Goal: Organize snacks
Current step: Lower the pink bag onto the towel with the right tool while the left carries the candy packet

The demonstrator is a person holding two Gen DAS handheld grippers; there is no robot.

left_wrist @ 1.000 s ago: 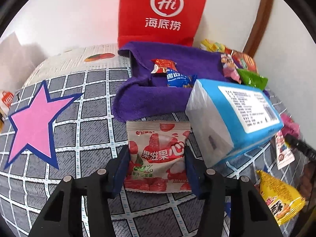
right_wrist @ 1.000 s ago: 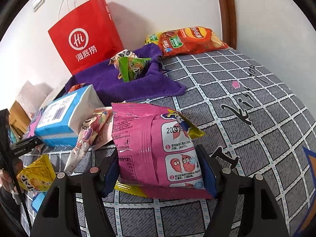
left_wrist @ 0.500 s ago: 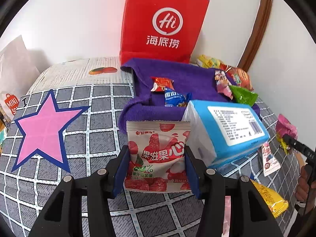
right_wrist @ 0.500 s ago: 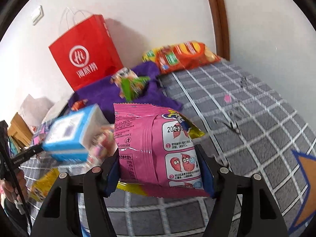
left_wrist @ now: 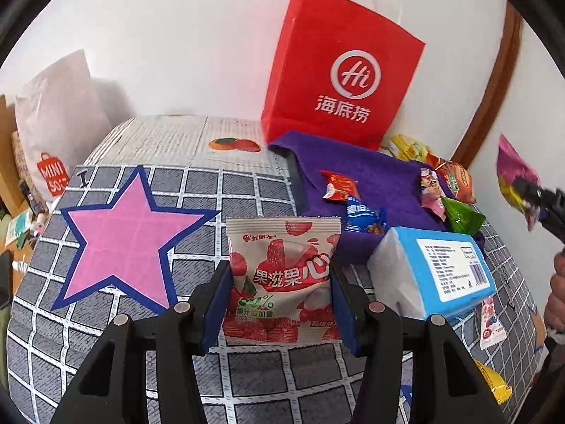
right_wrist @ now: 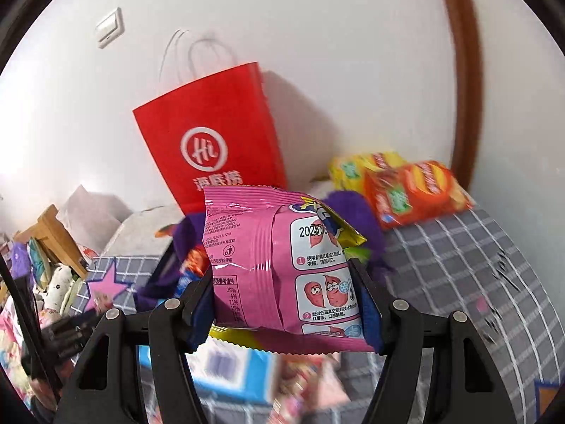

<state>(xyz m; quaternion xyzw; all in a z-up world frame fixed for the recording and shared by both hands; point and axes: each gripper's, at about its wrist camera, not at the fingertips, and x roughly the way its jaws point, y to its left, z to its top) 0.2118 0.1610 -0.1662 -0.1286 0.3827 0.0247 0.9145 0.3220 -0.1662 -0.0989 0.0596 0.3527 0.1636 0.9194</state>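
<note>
My left gripper [left_wrist: 280,279] is shut on a white and red strawberry candy pack [left_wrist: 280,275], held a little above the checked bedspread [left_wrist: 116,346]. My right gripper [right_wrist: 282,293] is shut on a pink snack bag [right_wrist: 279,268], lifted high over the bed; the same pink snack bag [left_wrist: 513,176] shows at the right edge of the left wrist view. A red paper bag [left_wrist: 339,84] stands against the wall behind a purple cloth [left_wrist: 381,180] that carries several small snacks. The red paper bag [right_wrist: 212,141] stands upright beyond the pink bag.
A blue tissue pack [left_wrist: 438,272] lies to the right of the candy pack. Orange and yellow chip bags [right_wrist: 406,187] rest by the wall near a brown door frame [right_wrist: 462,81]. A white shopping bag [left_wrist: 56,123] and clutter sit at the left. A yellow pack [left_wrist: 491,381] lies low right.
The right gripper has risen sharply with the pink bag, so the bed has dropped away below. The left gripper has lifted slightly and rolled with the candy pack. Both grips are unchanged.
</note>
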